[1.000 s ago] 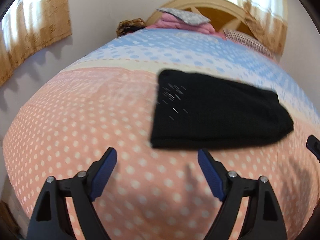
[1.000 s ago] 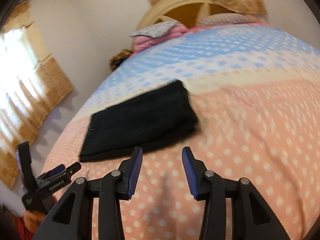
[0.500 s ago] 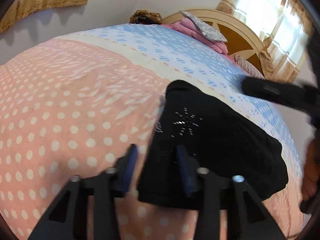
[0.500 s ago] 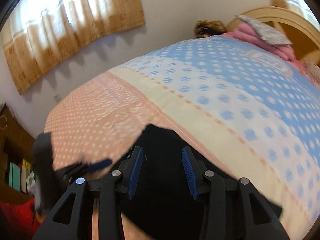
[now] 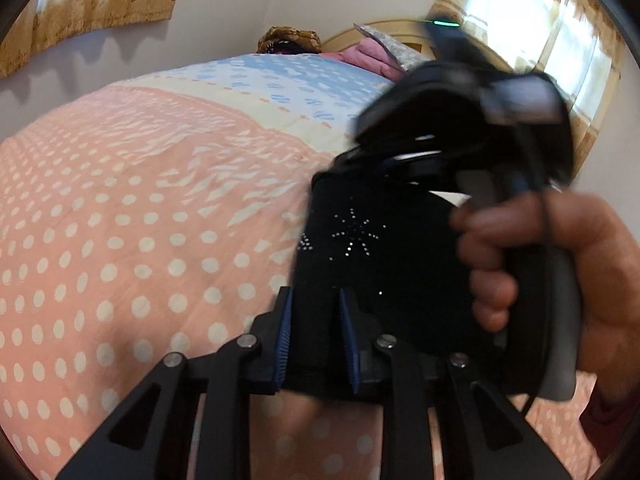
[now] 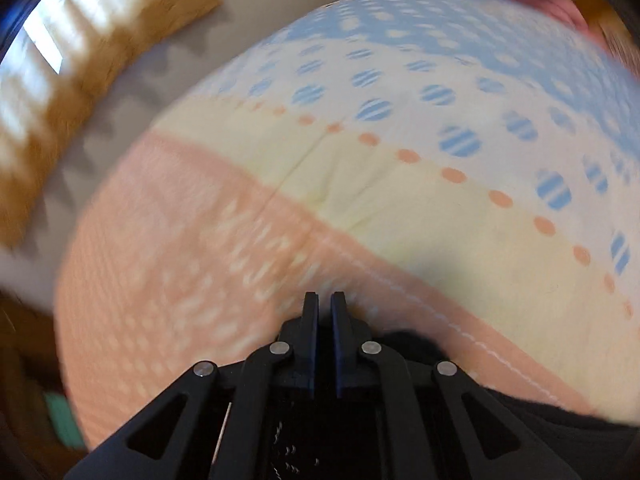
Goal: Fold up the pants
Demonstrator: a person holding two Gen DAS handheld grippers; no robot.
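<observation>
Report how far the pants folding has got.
Done: the black pants already lie as a compact folded block on the dotted bedspread. In hand: the left gripper is clamped on the block's near edge, and the right gripper is shut at its far edge, though whether it pinches cloth cannot be told. Left: probably one more fold, or simply setting the block down neatly.

Bright daylight through curtained windows (image 5: pixel 576 40); right-wrist view motion-blurred, fisheye edges warped.
</observation>
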